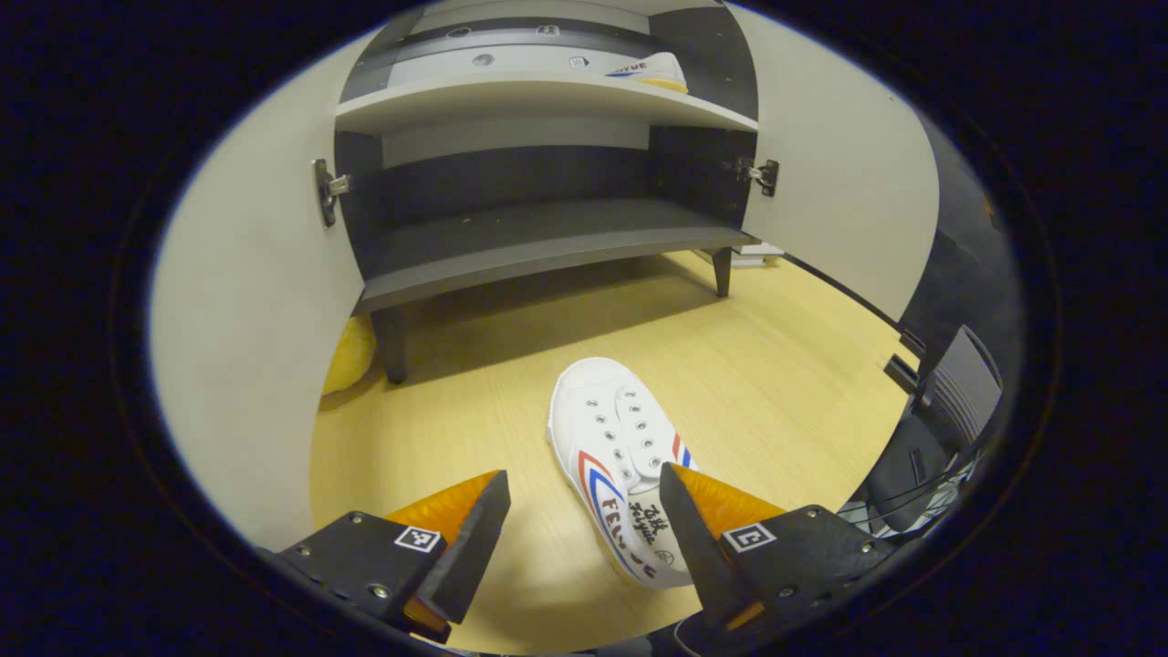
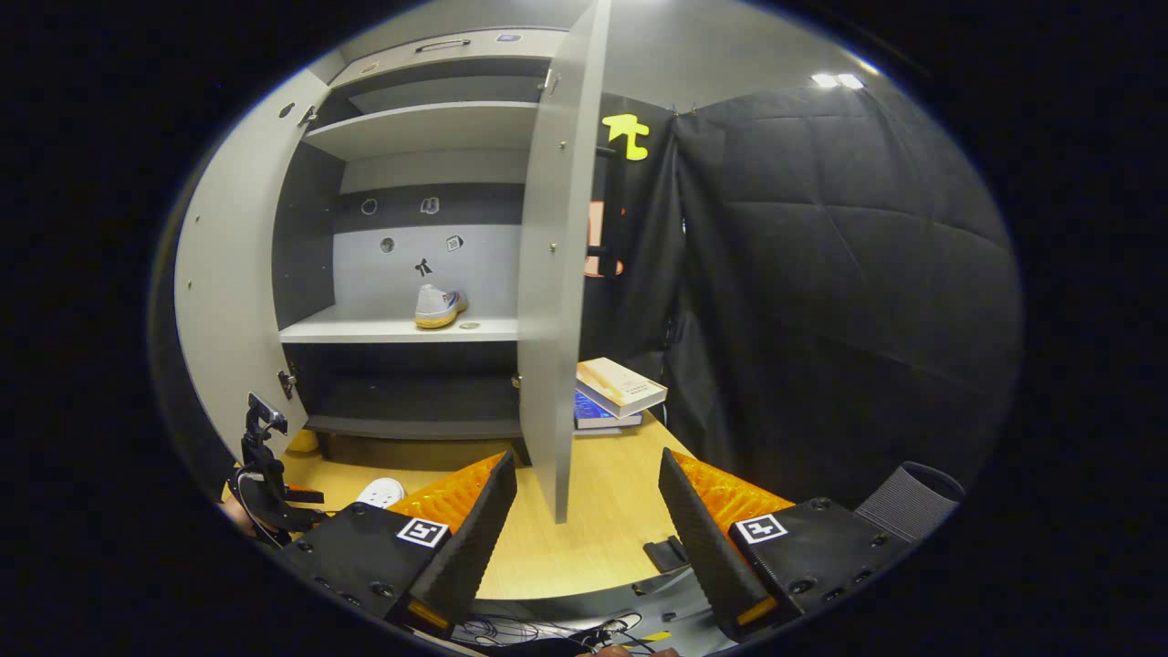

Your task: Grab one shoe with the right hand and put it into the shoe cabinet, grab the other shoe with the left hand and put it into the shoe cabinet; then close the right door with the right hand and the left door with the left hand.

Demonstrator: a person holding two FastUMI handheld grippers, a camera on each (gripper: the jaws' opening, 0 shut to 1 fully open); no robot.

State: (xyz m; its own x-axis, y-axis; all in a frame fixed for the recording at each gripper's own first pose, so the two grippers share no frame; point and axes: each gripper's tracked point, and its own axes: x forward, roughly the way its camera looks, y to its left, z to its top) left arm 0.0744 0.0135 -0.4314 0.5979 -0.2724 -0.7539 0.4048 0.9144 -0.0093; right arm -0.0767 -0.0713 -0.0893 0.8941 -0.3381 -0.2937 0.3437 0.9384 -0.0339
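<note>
A white shoe (image 1: 622,465) with red and blue stripes lies on the wooden floor, toe toward the cabinet (image 1: 538,246). My left gripper (image 1: 584,516) hovers open just above its heel end, the right finger over the shoe's side. A second white shoe (image 1: 652,71) rests on the cabinet's upper shelf, also visible as the shoe (image 2: 440,306) in the right gripper view. Both cabinet doors stand open: the left door (image 1: 246,338) and the right door (image 1: 839,182). My right gripper (image 2: 589,520) is open and holds nothing, facing the edge of the right door (image 2: 557,274). The floor shoe's toe (image 2: 381,493) peeks beside the other gripper (image 2: 265,474).
A yellow object (image 1: 349,354) sits on the floor behind the left door. A stack of books (image 2: 616,392) lies on the floor right of the cabinet. A grey ribbed thing (image 1: 958,388) stands at the right. Black cloth wall (image 2: 821,274) closes the right side.
</note>
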